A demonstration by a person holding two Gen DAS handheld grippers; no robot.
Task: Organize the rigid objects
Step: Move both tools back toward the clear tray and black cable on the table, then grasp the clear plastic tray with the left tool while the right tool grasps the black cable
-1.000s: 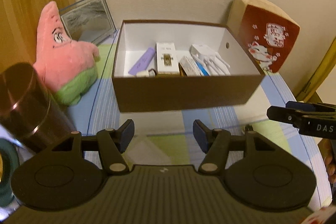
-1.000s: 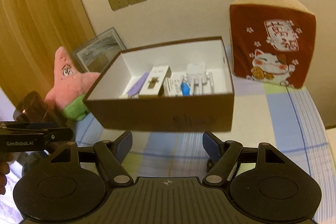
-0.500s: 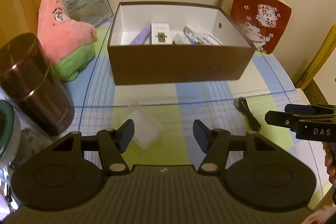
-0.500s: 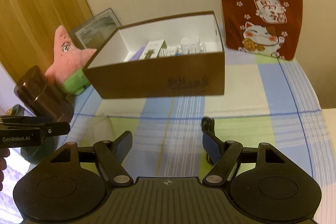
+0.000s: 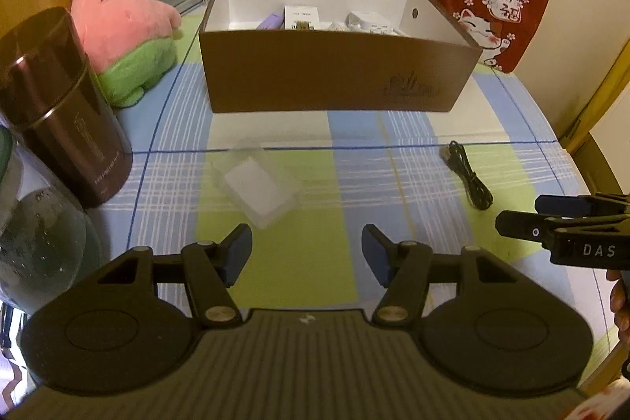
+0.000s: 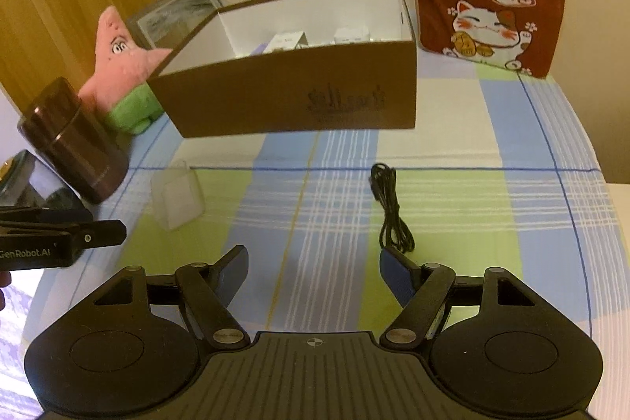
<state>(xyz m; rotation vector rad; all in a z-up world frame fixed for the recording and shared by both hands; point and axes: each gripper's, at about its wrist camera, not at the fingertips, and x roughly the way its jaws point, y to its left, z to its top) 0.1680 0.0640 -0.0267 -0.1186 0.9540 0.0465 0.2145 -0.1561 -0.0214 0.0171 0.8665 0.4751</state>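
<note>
The left tool (image 5: pixel 306 254) is hanging with its blue pads parted about halfway and nothing between them; the right tool (image 6: pixel 314 272) is standing a little wider, also gripping nothing. Both are aiming down at the checked cloth on the desk (image 5: pixel 393 160).

Compared with a second ago, both tools are sitting farther back from the brown box (image 5: pixel 334 77) and lower. The box, which was filling the middle of each view, is now lying toward the top. Its contents, a purple stick (image 5: pixel 271 21), a white carton (image 5: pixel 301 17) and white plug pieces (image 5: pixel 368 22), are now only peeking over its near wall.

This retreat is bringing into view two things that were hidden or barely seen then. A clear plastic case (image 5: pixel 258 185) is lying flat in front of the box, just ahead of the left tool's pads. A coiled black cable (image 6: pixel 390 213) is lying in front of the box toward its right end, its near loop just beside the right tool's right pad.

Left of the box, the pink star plush (image 5: pixel 122 22) and the dark canister (image 5: pixel 63 105) are standing on the desk.
</note>
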